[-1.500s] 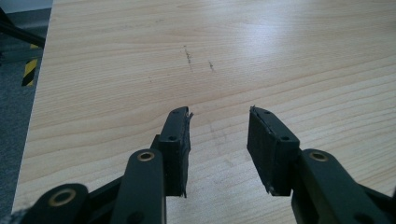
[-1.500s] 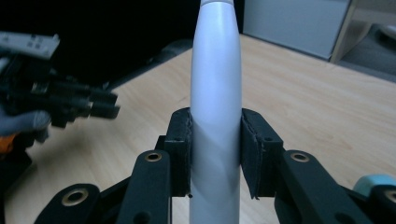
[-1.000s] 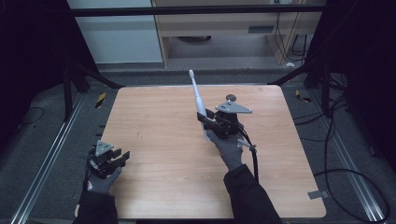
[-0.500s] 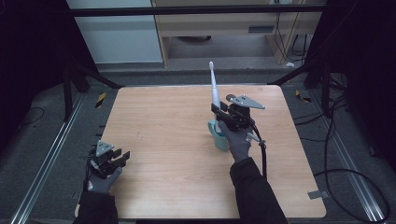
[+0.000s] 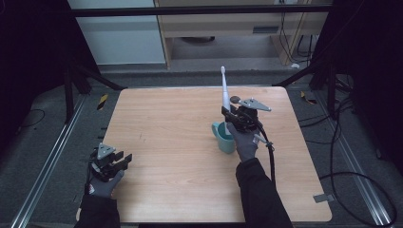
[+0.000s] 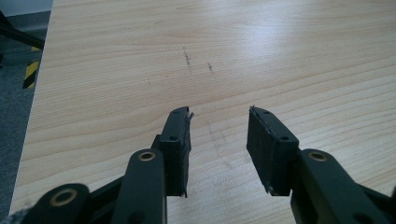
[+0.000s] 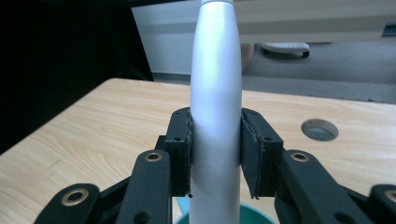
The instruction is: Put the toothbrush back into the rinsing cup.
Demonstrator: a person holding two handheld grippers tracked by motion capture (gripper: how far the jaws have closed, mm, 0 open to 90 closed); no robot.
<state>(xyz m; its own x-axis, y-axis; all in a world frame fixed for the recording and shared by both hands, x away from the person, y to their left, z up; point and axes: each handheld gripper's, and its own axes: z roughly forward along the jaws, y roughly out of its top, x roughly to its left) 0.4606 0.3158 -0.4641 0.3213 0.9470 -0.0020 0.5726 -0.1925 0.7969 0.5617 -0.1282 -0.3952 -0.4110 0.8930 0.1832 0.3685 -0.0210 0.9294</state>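
We hold the electric toothbrush point(image 7: 215, 116) upright in the right gripper point(image 5: 236, 118), jaws clamped on its handle, base poised over the teal cup point(image 5: 223, 138), which sits just right of centre on the table point(image 5: 166, 133). To seat it well, we keep the handle vertical and centred over the mouth, lower slowly, then release. The left gripper point(image 6: 217, 140) idles with jaws apart at 7 o'clock. Against the earlier frame, the brush has swung upright and shifted toward 3 o'clock, over the cup.
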